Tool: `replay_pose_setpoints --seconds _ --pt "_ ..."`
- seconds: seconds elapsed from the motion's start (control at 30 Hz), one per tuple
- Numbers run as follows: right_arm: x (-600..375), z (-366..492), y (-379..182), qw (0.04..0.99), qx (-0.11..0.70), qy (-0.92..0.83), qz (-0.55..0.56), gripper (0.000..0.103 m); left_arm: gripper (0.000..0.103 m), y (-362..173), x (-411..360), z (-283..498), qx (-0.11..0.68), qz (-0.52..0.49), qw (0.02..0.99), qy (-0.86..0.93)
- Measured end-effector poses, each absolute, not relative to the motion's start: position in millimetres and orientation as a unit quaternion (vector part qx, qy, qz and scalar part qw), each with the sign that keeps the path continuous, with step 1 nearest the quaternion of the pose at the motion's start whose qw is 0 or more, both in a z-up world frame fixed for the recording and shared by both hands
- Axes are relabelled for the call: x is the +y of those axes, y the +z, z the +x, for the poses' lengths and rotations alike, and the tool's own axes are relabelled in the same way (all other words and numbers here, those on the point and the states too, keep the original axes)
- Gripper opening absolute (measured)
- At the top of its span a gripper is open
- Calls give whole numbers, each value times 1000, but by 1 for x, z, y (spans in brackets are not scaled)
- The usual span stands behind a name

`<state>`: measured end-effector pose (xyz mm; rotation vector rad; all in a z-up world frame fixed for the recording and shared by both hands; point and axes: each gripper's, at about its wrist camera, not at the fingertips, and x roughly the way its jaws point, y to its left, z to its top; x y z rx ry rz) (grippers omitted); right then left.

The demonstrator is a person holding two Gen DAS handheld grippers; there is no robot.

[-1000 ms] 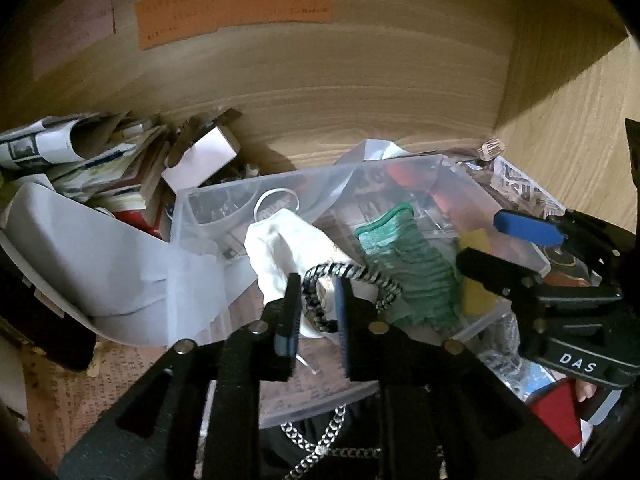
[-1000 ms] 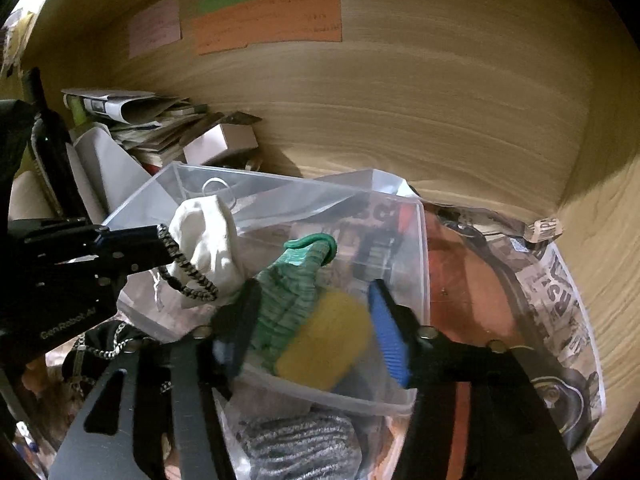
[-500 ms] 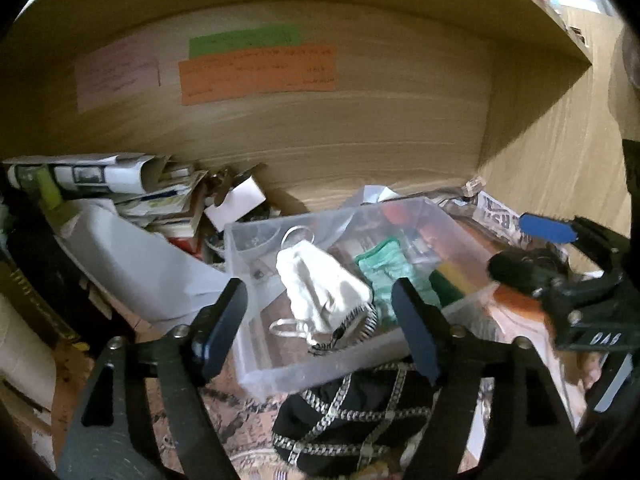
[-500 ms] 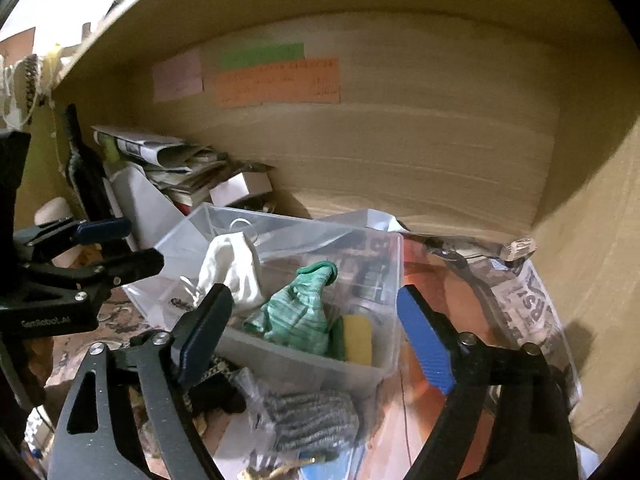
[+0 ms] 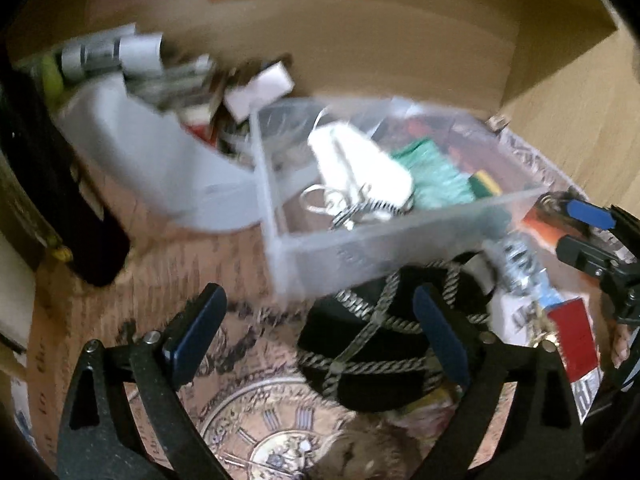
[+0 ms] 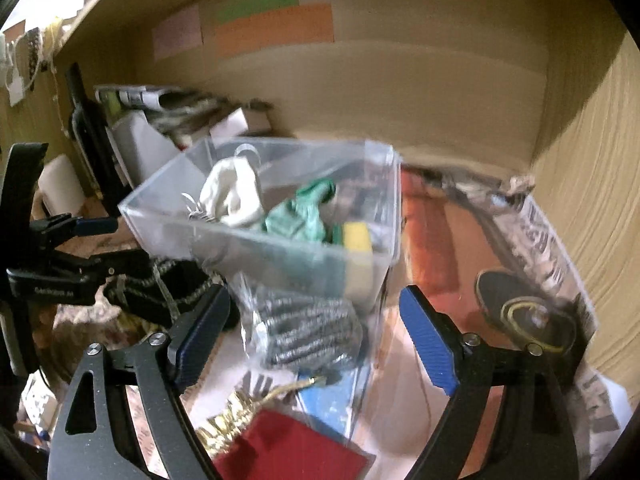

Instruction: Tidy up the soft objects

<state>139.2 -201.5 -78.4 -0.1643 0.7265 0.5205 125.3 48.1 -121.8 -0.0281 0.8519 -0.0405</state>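
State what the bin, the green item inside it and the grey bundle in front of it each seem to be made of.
Bin: clear hard plastic, its contents visible through the walls. Green item: soft knitted or woven cloth, crumpled and matte. Grey bundle: probably steel-wool scourers, coiled and shiny, in a clear wrapper.

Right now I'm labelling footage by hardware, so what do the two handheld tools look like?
Both look alike. The left tool has a matte black frame with triangular cut-outs, silver screws at the joints and blue ribbed pads on its two fingers. The right tool has the same build, with brighter blue pads. Small white lettering, too blurred to read, marks the left tool's side in the right wrist view.
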Motion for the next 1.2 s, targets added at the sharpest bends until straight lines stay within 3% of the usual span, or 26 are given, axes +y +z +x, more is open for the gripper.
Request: replay_pose_setpoints --seconds 0.27,0.4,0.5,0.6,0.93,1.2 --pt "-197 149 -100 880 391 258 -72 85 92 -149 59 129 454 -34 890 -26" --pt "-193 154 -111 871 412 256 -78 85 81 -154 59 131 462 -44 885 -40" --pt "-192 158 -120 862 430 256 -77 84 64 -154 53 128 459 -37 886 -56" --pt "-190 158 -126 853 443 265 -75 66 42 -154 46 124 456 -30 886 -75" --pt "-191 146 -121 864 417 268 -91 44 21 -144 34 111 441 -19 894 -74" --pt "-197 130 -97 882 378 269 -82 39 16 -113 20 90 396 4 915 -80"
